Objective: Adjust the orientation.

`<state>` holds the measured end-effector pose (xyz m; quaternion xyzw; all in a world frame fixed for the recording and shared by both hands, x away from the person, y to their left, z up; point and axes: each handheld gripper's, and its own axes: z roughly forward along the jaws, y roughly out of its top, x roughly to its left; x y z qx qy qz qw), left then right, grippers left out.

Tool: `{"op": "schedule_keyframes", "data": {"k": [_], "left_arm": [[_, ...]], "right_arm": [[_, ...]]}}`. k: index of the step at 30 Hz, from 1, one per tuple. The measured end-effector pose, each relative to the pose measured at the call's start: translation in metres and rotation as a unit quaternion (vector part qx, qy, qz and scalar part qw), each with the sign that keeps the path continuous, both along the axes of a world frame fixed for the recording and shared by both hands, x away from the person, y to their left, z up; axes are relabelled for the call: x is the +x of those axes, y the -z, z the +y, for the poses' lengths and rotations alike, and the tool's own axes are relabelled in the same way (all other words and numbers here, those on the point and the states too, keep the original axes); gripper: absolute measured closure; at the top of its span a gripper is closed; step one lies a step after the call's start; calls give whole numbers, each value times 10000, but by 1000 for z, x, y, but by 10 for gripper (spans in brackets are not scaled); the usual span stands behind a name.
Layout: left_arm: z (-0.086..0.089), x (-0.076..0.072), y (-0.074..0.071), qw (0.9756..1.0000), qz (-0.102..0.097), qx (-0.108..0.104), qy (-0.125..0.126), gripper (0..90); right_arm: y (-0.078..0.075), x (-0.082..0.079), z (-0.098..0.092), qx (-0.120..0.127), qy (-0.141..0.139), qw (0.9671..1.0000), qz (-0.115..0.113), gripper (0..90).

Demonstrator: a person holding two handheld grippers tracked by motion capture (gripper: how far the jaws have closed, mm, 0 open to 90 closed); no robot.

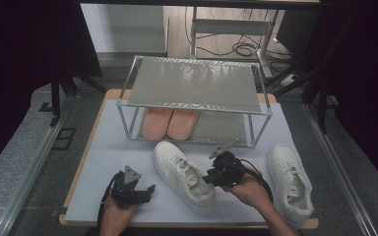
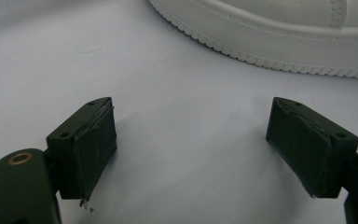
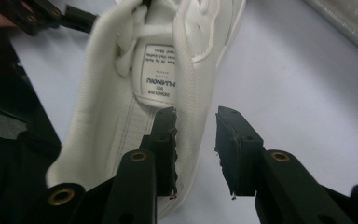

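Note:
A white sneaker [image 1: 184,174] lies on the white mat at the middle front, toe towards the rack. My right gripper [image 1: 208,179] is at its heel end. In the right gripper view the right gripper [image 3: 196,140] straddles the sneaker's [image 3: 121,107] collar wall, with one jaw inside the opening and one outside. A gap shows beside the outer jaw, so the pads do not press. My left gripper [image 1: 148,189] rests left of the sneaker. In its own view the left gripper [image 2: 189,140] stands wide open over bare mat, with the sneaker's sole [image 2: 279,37] beyond.
A second white sneaker [image 1: 290,184] lies at the front right. A two-shelf metal rack [image 1: 192,83] stands at the back of the table with pink slippers [image 1: 170,123] on its lower shelf. The white mat [image 1: 108,147] covers the tabletop.

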<state>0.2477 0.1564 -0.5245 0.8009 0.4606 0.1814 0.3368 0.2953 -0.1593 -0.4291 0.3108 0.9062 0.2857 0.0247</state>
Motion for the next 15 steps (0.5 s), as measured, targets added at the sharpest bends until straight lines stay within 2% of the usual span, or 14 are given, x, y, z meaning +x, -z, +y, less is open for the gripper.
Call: {"op": "schedule_keyframes", "data": {"k": [6, 9, 10, 12, 13, 15], "left_arm": [[0, 0, 0, 10000, 5, 5, 8, 161], [0, 0, 0, 10000, 1, 3, 6, 162], [0, 0, 0, 10000, 0, 1, 2, 162], [0, 0, 0, 10000, 1, -3, 1, 162], [0, 0, 0, 10000, -1, -1, 2, 162], [0, 0, 0, 10000, -1, -4, 1, 162]], "right_arm": [[13, 4, 8, -117, -38, 9999, 115, 668], [16, 7, 12, -142, 11, 9997, 201, 736], [14, 6, 12, -166, 34, 9997, 184, 782], [13, 4, 13, -237, 122, 9995, 149, 810], [13, 5, 12, -215, 132, 9995, 174, 816], [11, 6, 10, -2, 197, 9991, 384, 828]]}}
